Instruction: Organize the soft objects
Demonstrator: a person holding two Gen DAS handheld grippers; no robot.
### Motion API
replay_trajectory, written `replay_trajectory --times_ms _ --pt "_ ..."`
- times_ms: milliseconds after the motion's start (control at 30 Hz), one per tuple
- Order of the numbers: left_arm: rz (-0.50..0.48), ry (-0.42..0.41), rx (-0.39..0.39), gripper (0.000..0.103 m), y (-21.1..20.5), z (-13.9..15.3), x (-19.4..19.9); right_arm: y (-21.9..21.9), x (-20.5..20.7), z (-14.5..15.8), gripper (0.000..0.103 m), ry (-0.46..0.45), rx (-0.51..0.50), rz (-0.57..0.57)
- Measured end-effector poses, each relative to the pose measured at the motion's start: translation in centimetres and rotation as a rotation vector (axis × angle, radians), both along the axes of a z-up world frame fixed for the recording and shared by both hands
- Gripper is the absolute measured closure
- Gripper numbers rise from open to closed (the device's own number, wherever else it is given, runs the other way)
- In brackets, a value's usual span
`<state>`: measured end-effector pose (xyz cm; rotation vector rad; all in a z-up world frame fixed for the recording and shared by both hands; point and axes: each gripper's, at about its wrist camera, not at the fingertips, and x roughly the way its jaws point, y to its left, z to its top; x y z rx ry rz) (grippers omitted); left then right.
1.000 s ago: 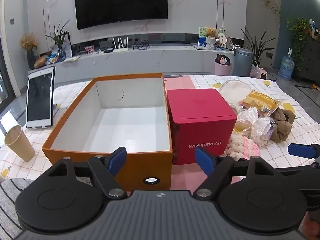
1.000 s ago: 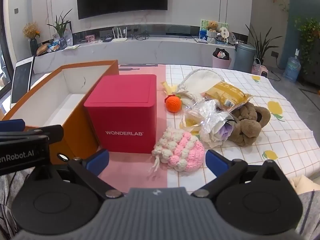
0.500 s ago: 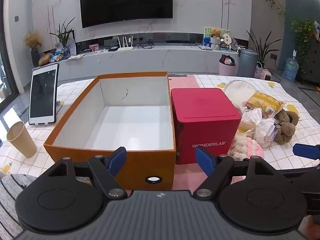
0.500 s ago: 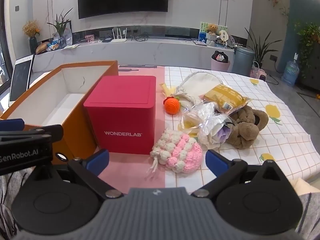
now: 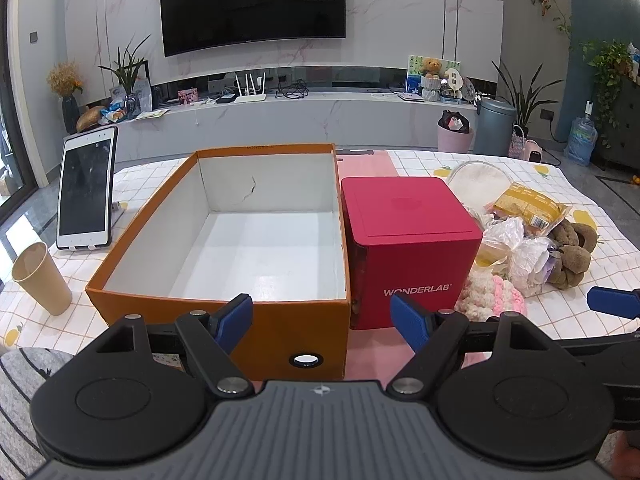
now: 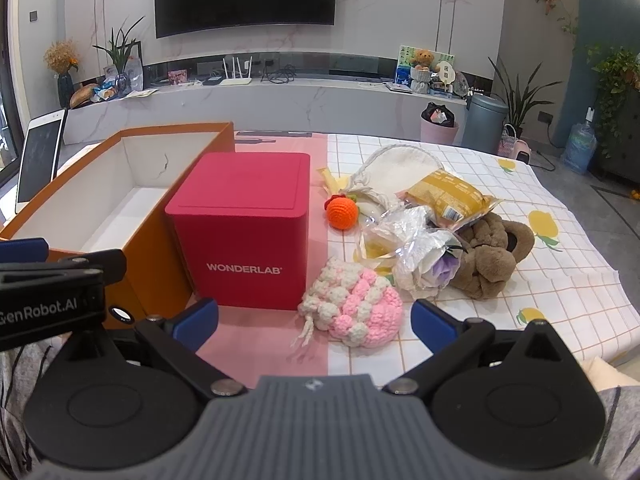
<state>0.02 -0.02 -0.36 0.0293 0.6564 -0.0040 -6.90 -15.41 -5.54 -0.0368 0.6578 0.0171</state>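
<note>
Right wrist view: the right gripper (image 6: 314,318) is being held with its jaws wide apart and nothing between them, just short of the pink-and-white crocheted pouch (image 6: 352,306). Compared with a second ago, the soft pile is being shown slightly lower and nearer in this view, which is judged to mean an approach is being made and no grasp has been started. The left gripper (image 5: 322,316) is likewise being held spread and empty, in front of the orange box (image 5: 224,316); over the same second the box is being seen from a little higher.

The orange box is being left open, and nothing is being held in its white interior. The red WONDERLAB box (image 6: 244,228) is being kept closed, so its contents cannot be told. The soft things are being left on the bench (image 6: 560,280) to the right of the red box: the pouch, an orange crocheted ball (image 6: 342,213), a brown plush toy (image 6: 492,258), a white drawstring bag (image 6: 394,174), a yellow packet (image 6: 448,198) and crinkled clear wrapping (image 6: 412,240).
</note>
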Motion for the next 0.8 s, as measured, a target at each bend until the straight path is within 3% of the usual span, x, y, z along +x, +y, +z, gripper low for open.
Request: replay_trajectory --times_ms 800 --pt "0.001 -0.002 0.002 0.011 0.06 0.03 -0.04 -0.02 -0.02 -0.02 0.003 -0.004 -0.008 -0.007"
